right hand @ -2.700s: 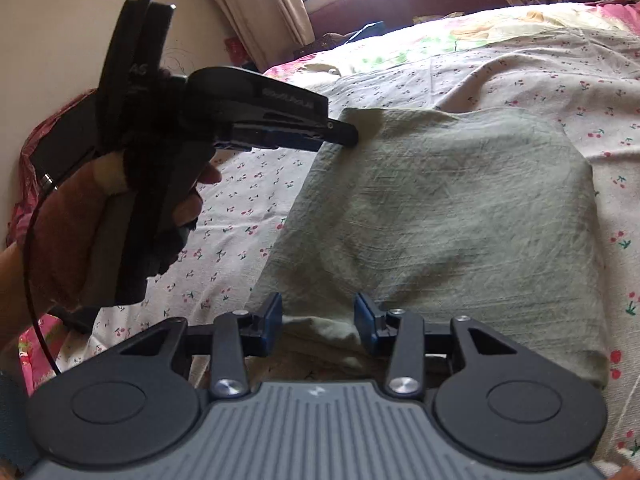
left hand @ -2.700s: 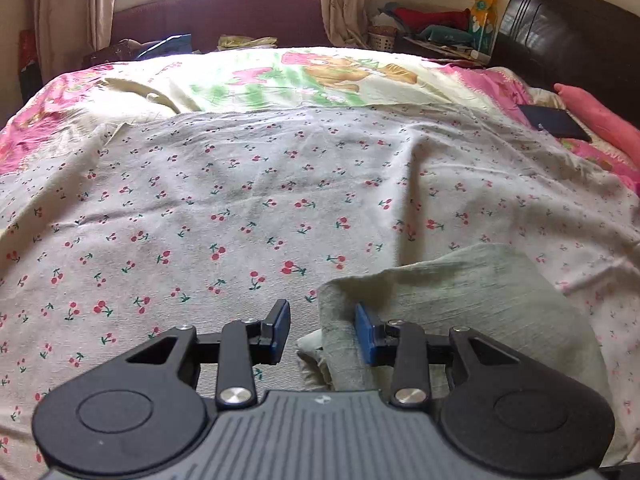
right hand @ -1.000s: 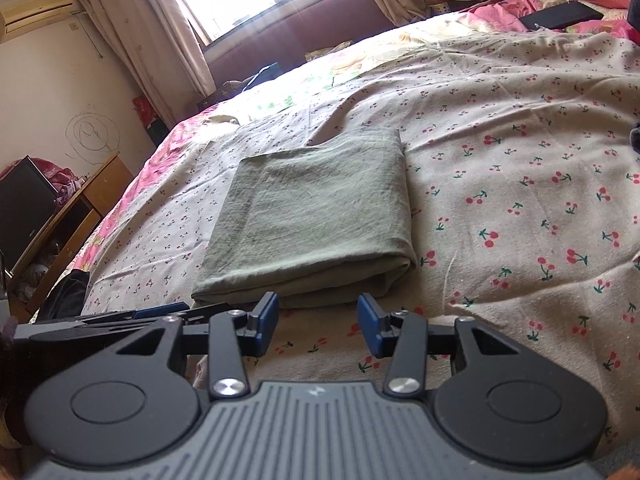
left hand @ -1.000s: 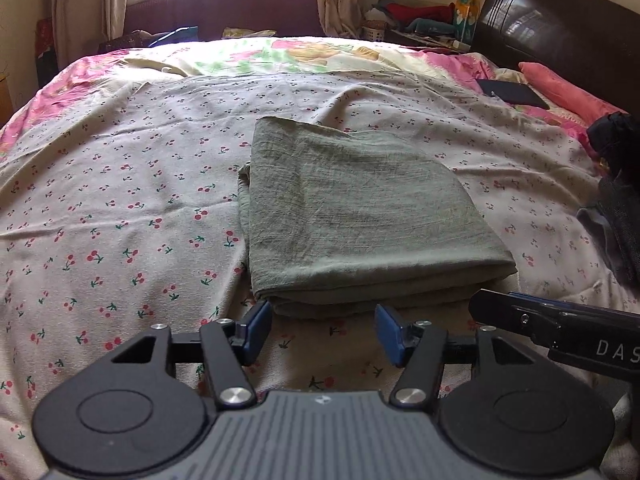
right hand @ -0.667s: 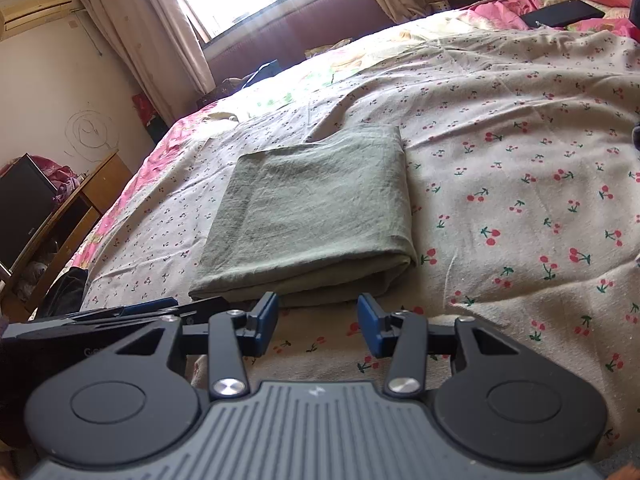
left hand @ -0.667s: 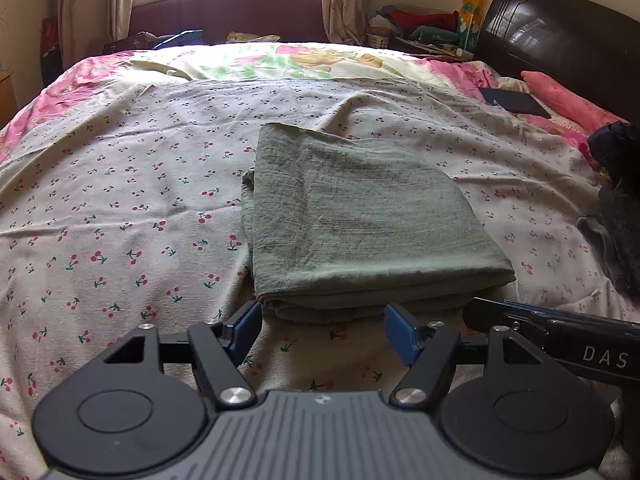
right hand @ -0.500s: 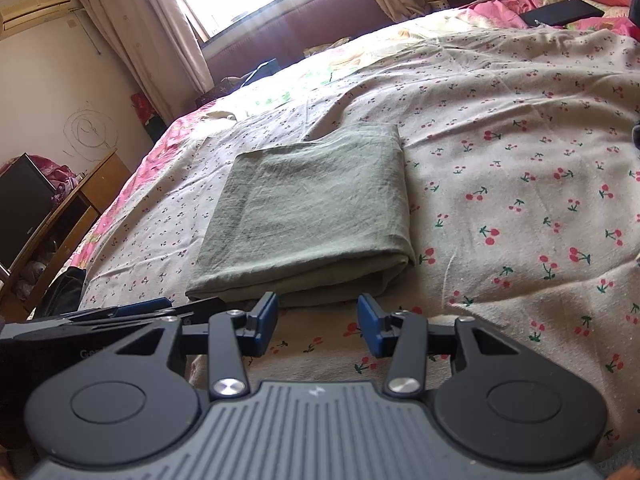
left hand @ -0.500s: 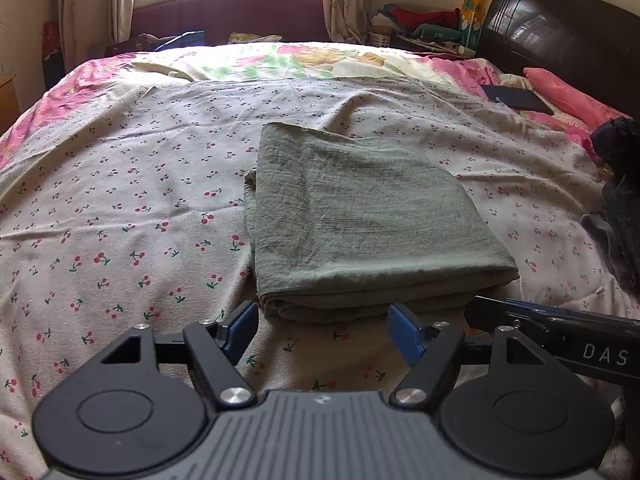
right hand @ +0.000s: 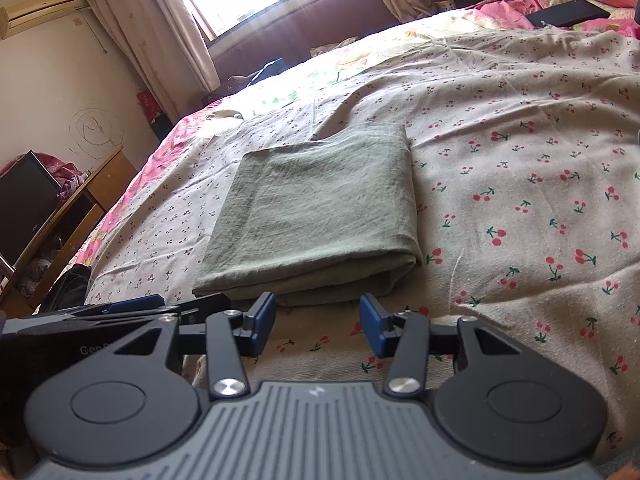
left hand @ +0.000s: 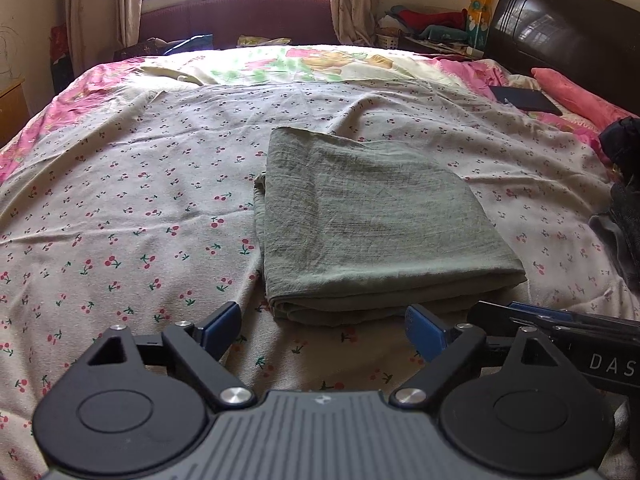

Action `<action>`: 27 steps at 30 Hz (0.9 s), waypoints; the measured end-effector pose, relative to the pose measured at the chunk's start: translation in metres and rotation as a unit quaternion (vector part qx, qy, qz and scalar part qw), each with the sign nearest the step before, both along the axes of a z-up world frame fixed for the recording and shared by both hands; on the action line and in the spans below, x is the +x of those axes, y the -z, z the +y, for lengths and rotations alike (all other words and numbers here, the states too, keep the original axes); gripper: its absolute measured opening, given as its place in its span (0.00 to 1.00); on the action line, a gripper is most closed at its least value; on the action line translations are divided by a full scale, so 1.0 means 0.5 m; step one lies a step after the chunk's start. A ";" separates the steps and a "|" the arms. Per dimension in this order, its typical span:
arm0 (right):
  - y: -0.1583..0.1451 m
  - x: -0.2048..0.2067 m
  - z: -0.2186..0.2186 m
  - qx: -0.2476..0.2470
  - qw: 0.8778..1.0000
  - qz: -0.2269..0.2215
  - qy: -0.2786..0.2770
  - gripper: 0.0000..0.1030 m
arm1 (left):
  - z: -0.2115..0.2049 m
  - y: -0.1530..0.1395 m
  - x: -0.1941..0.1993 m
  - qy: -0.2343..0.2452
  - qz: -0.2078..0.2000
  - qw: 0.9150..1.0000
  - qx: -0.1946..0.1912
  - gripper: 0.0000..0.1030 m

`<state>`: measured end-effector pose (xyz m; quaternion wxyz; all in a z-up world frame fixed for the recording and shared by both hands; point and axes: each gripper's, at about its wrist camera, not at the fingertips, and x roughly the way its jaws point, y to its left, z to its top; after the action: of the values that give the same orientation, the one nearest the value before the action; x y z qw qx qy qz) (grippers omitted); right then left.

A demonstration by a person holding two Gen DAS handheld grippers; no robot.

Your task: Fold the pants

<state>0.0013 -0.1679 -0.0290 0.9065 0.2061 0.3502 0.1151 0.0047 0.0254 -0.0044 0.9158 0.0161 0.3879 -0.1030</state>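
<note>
The grey-green pants (left hand: 360,224) lie folded into a flat rectangle on the cherry-print bedsheet (left hand: 120,208), its thick folded edge nearest me. My left gripper (left hand: 324,330) hovers just short of that near edge, jaws opening wide, nothing between them. In the right wrist view the same folded pants (right hand: 320,208) lie ahead. My right gripper (right hand: 318,326) sits just before their near edge, jaws opening slightly, with only sheet between the blue pads. Each gripper's fingers show at the other view's bottom corner.
A dark headboard (left hand: 560,36) and pink pillow (left hand: 576,92) stand at the far right, with a dark tablet (left hand: 524,98) on the bed. Dark clothes (left hand: 624,200) lie at the right edge. A wooden cabinet (right hand: 72,216) stands left of the bed.
Both grippers pulled back off the folded pants, which now lie free on the bed. Over the last second the left jaws spread much wider; the right gripper hardly changed.
</note>
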 end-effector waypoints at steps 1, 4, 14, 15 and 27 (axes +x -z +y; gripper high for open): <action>0.000 0.000 0.000 -0.001 1.000 -0.001 -0.001 0.48 | -0.001 -0.001 -0.001 -0.003 -0.002 1.000 0.005 1.00; -0.002 -0.001 0.000 -0.002 1.000 -0.004 -0.004 0.48 | -0.001 -0.003 -0.003 -0.003 -0.006 1.000 0.007 1.00; -0.001 0.000 -0.004 -0.008 1.000 -0.001 0.003 0.48 | 0.000 -0.008 -0.009 -0.002 -0.013 1.000 0.005 1.00; -0.001 0.000 -0.003 -0.010 1.000 0.000 0.003 0.48 | 0.001 -0.008 -0.008 -0.003 -0.013 1.000 0.003 1.00; 0.003 0.003 -0.004 -0.017 1.000 0.005 0.004 0.48 | 0.001 -0.012 -0.013 0.006 -0.019 1.000 -0.006 1.00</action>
<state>0.0028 -0.1701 -0.0305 0.9085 0.1922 0.3560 0.1047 -0.0020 0.0259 0.0015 0.9222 0.0146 0.3701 -0.1109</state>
